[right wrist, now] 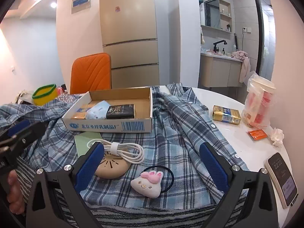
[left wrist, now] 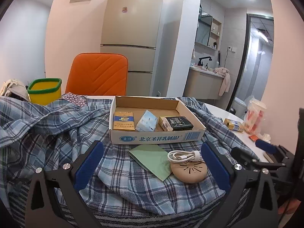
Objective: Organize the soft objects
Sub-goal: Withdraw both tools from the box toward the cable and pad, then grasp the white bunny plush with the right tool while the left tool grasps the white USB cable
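A blue plaid shirt [left wrist: 57,125] lies spread over the table; it also shows in the right wrist view [right wrist: 171,136]. On it lie a plush bunny hair tie [right wrist: 149,183], a tan round pad [left wrist: 189,170], a coiled white cable [left wrist: 183,155] and a green sheet [left wrist: 152,158]. My left gripper [left wrist: 152,157] is open and empty above the shirt, the pad and cable between its fingers. My right gripper [right wrist: 152,159] is open and empty, the bunny between its fingers.
A cardboard tray [left wrist: 157,137] holds cigarette packs and a tissue pack. A yellow bin [left wrist: 44,91] and an orange chair [left wrist: 96,74] stand behind. On the white table [right wrist: 237,138] are a gold pack [right wrist: 226,115], bagged cups [right wrist: 259,104], an orange sachet [right wrist: 257,134] and a phone [right wrist: 282,179].
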The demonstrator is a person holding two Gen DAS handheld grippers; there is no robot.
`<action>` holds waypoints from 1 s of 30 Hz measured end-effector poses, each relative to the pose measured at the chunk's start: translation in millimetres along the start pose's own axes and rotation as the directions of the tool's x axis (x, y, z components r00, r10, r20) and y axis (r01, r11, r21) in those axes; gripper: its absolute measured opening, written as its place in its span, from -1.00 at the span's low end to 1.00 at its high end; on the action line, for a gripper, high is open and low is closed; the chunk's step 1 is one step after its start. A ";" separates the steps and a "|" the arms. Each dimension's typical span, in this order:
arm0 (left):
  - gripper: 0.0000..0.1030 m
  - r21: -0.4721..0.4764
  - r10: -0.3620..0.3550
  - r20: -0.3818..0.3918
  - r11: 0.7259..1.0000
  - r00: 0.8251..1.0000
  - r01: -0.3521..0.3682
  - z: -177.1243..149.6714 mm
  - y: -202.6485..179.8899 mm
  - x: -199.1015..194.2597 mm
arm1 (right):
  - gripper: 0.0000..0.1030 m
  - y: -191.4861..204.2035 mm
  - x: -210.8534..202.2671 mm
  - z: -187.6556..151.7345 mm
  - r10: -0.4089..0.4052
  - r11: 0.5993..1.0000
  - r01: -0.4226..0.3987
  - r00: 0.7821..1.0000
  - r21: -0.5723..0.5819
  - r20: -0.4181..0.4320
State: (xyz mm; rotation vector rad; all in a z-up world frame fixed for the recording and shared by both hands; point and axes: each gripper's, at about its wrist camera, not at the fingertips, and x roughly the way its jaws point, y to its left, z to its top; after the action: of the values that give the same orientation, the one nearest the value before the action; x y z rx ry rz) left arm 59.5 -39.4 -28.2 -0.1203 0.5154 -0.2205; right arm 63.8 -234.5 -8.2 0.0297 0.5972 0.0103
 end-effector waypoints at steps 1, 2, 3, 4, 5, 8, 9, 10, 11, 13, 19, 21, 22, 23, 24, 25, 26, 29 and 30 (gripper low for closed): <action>0.98 -0.003 -0.001 -0.006 1.000 1.000 0.001 0.1 0.5 1.2 | 0.97 0.2 1.1 0.7 0.006 1.000 -0.006 1.000 -0.002 -0.007; 0.98 -0.003 -0.003 -0.013 1.000 1.000 0.003 -0.1 0.6 2.5 | 0.97 -0.3 3.0 0.9 0.020 1.000 -0.020 1.000 0.000 -0.023; 0.98 -0.002 -0.003 -0.017 1.000 1.000 0.003 -0.3 0.5 3.3 | 0.97 -1.2 5.3 1.1 0.033 0.999 -0.032 0.999 0.005 -0.042; 0.98 0.000 -0.003 -0.017 1.000 1.000 0.003 -0.3 0.1 3.2 | 0.96 -2.4 6.3 0.8 0.042 0.999 -0.041 0.998 0.009 -0.052; 0.98 0.003 -0.007 -0.013 1.000 1.000 0.007 -0.4 -0.4 2.2 | 0.88 -4.3 6.8 0.1 0.060 0.998 -0.059 0.996 0.018 -0.059; 0.98 0.019 -0.022 -0.014 1.000 1.000 0.022 -0.2 -4.2 1.7 | 0.77 -6.2 12.4 -3.5 0.107 0.994 -0.105 0.986 0.025 -0.130; 0.98 0.025 -0.025 -0.015 0.999 1.000 0.026 0.0 -5.4 1.9 | 0.73 -5.0 15.3 -6.1 0.112 0.994 -0.110 0.981 0.020 -0.160; 0.97 0.029 -0.031 -0.015 0.999 0.999 0.031 -0.2 -6.3 1.5 | 0.68 -3.9 18.2 -9.0 0.114 0.993 -0.113 0.975 0.017 -0.189; 0.95 0.034 -0.036 -0.014 0.999 0.999 0.037 -0.4 -7.1 0.9 | 0.59 -3.6 20.0 -11.7 0.120 0.993 -0.119 0.972 0.017 -0.203; 0.94 0.040 -0.039 -0.015 0.998 0.999 0.040 -0.6 -8.7 1.1 | 0.51 -3.9 26.2 -16.1 0.136 0.991 -0.134 0.962 0.028 -0.238; 0.94 0.039 -0.034 -0.026 0.999 0.999 0.035 -0.5 -8.0 3.5 | 0.38 -2.0 45.4 -24.4 0.097 0.995 -0.094 0.937 0.026 -0.337; 0.94 0.037 -0.034 -0.027 0.999 0.999 0.035 -0.5 -7.6 4.0 | 0.31 -1.4 48.2 -25.7 0.098 0.995 -0.095 0.931 0.025 -0.352; 0.94 0.036 -0.034 -0.029 0.999 0.999 0.035 -0.5 -7.4 4.3 | 0.25 -1.1 48.8 -25.6 0.096 0.995 -0.094 0.930 0.024 -0.355; 0.94 0.038 -0.034 -0.029 0.999 0.999 0.035 -0.6 -7.5 4.2 | 0.11 -1.2 50.4 -26.3 0.093 0.996 -0.091 0.926 0.023 -0.365; 0.94 0.039 -0.034 -0.032 0.999 0.999 0.035 -0.8 -7.4 4.9 | -0.05 -0.8 51.9 -26.8 0.090 0.996 -0.088 0.924 0.023 -0.372; 0.94 0.039 -0.034 -0.035 0.999 0.999 0.035 -0.8 -7.3 5.6 | -0.11 -1.0 54.4 -27.8 0.085 0.996 -0.083 0.919 0.024 -0.386; 0.94 0.040 -0.034 -0.037 0.999 0.999 0.035 -1.1 -7.5 6.1 | -0.14 -1.2 55.2 -28.0 0.085 0.996 -0.082 0.918 0.024 -0.388; 0.94 0.042 -0.033 -0.039 0.999 0.999 0.034 -1.2 -8.1 6.5 | -0.24 -0.9 52.7 -27.3 0.074 0.997 -0.074 0.923 0.015 -0.376; 0.94 0.044 -0.032 -0.040 0.998 0.999 0.034 -1.3 -8.3 6.6 | -0.27 -1.0 51.3 -26.5 0.073 0.997 -0.074 0.926 0.013 -0.369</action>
State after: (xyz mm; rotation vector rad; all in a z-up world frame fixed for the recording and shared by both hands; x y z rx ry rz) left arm 62.9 -49.1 -31.0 -0.0811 0.5478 -0.2670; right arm 91.4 -233.9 -58.9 0.0502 0.9743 0.0909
